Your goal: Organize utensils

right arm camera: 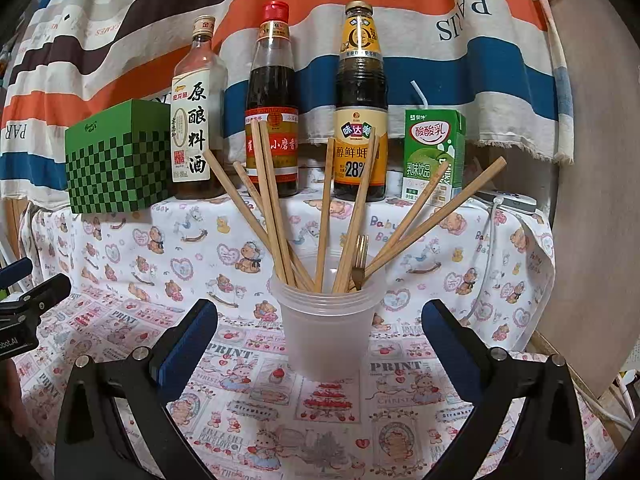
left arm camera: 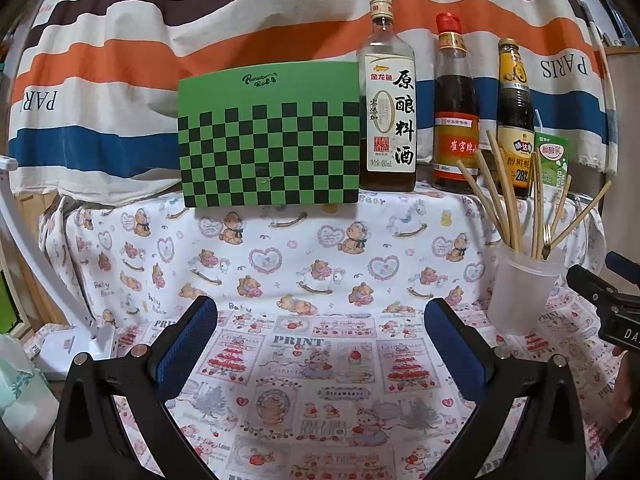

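Both grippers, the right gripper (right arm camera: 319, 338) and the left gripper (left arm camera: 320, 334), hang spread and empty over the worktop (right arm camera: 260, 400), with chopsticks (right arm camera: 276, 216) and fork (right arm camera: 359, 264) already standing in the cup (right arm camera: 326, 340), so sorting looks finished, leaving only withdrawal.

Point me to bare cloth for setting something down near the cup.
Open cloth lies in front of the green checkered box and left of the plastic cup, reaching toward the left gripper. Crowded: the back row of three bottles and the milk carton, plus chopsticks fanning out over the cup.
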{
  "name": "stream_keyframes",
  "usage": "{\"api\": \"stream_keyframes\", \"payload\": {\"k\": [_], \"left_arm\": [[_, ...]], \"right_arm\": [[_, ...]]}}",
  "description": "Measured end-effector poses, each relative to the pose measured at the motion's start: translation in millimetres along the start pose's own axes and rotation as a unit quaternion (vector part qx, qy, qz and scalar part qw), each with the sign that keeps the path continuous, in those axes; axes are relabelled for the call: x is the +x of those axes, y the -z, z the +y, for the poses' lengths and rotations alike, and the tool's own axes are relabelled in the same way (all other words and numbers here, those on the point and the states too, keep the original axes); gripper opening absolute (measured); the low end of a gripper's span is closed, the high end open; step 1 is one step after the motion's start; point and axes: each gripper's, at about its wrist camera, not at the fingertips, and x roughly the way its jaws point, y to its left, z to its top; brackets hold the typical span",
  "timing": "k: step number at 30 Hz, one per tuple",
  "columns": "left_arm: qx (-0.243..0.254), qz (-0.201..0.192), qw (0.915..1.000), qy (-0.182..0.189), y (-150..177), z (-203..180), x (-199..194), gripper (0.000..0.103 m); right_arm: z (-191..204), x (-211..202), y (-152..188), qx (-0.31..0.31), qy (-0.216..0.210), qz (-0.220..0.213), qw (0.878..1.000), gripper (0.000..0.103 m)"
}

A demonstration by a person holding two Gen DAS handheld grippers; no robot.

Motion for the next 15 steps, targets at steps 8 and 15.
{"api": "stream_keyframes", "payload": {"k": [8, 15], "left_arm": [[0.0, 0.0, 1.0, 0.0, 0.2, -0.1, 0.5, 0.103], [0.0, 0.001, 1.0, 0.0, -0.7, 0.2, 0.7, 0.103]], "right_arm": [[0.8, 0.3, -0.4, 0.0, -0.002, 0.001, 1.0, 0.103], [1.1, -0.2, 0.3, -0.001, -0.003, 0.0, 1.0, 0.103]]}}
